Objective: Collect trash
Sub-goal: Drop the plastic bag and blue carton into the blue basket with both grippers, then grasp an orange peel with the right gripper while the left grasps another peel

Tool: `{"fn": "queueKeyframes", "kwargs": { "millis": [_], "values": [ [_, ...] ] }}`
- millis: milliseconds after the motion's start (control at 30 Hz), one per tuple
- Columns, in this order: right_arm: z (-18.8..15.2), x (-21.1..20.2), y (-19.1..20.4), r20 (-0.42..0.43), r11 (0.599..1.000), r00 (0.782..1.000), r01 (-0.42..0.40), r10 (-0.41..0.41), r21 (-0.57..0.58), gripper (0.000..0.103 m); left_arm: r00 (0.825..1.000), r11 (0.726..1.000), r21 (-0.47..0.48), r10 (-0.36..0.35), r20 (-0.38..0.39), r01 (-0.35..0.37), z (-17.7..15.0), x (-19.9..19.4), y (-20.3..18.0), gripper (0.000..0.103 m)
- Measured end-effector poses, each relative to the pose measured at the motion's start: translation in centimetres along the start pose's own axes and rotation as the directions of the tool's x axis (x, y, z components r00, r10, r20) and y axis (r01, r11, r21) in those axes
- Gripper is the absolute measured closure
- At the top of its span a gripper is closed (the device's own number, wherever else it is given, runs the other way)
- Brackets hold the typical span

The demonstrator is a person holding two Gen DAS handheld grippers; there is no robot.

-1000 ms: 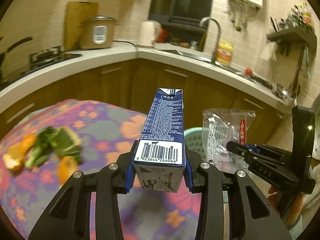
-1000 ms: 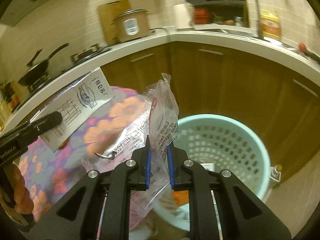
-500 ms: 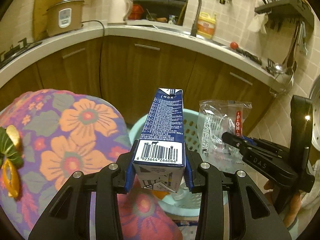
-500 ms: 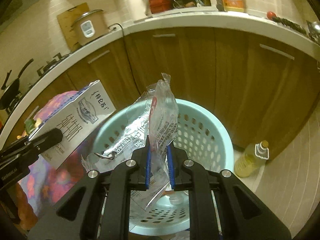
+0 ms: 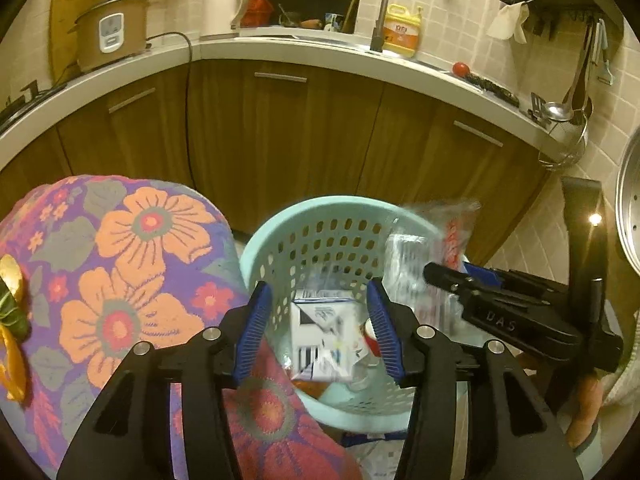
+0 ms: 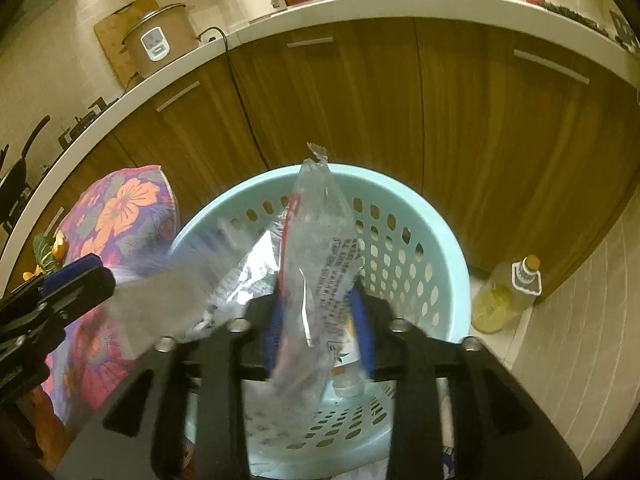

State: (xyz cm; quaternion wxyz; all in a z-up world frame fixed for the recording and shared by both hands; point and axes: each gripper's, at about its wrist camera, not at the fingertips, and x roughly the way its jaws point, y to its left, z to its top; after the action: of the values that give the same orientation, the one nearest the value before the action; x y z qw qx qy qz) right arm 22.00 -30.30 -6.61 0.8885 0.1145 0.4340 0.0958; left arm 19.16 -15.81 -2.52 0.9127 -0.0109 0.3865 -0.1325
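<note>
Blue-and-white, the milk carton (image 5: 320, 338) lies blurred inside the pale green perforated basket (image 5: 280, 236), among other scraps at its bottom. Above it the left gripper (image 5: 318, 326) hangs with its 2 blue-padded fingers (image 5: 252, 326) spread wide and nothing between them. Just to its right, over the basket's far rim, the right gripper (image 6: 320, 320) has its fingers parted around a clear plastic wrapper (image 6: 320, 256) with printed text and a red stripe; the wrapper stands loosely between the pads, smeared by motion, and whether either pad touches it I cannot tell. The basket sits on the tiled floor beside a table with a flowered purple-and-orange cloth (image 5: 120, 280), where peel and greens (image 5: 12, 312) lie at the left edge. A yellow oil bottle (image 6: 506, 294) stands near brown cabinets (image 5: 280, 136).
</note>
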Motion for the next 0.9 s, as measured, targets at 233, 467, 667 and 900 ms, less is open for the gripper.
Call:
{"fn": "queueKeyframes", "kwargs": {
  "millis": [233, 467, 667, 900],
  "values": [
    [0.0, -0.7, 0.4, 0.009, 1.000, 1.000, 0.011, -0.011, -0.013, 0.060, 0.999, 1.000, -0.003, -0.010, 0.033, 0.010, 0.0, -1.6, 0.0, 0.049],
    [0.6, -2.6, 3.1, 0.049, 0.998, 0.998, -0.028, 0.031, -0.062, 0.060, 0.994, 1.000, -0.019, -0.002, 0.105, 0.004, -0.1, -5.3, 1.4, 0.049],
    [1.0, -4.0, 8.7, 0.075, 0.984, 0.992, -0.093, 0.105, -0.152, 0.060, 0.982, 0.997, -0.078, 0.037, 0.186, -0.023, -0.7, -10.0, 4.4, 0.045],
    [0.1, -4.7, 16.8, 0.085, 0.943, 0.974, -0.177, 0.208, -0.282, 0.060, 0.955, 0.981, -0.166, 0.139, 0.262, -0.097, -2.0, -15.4, 9.6, 0.045]
  ]
}}
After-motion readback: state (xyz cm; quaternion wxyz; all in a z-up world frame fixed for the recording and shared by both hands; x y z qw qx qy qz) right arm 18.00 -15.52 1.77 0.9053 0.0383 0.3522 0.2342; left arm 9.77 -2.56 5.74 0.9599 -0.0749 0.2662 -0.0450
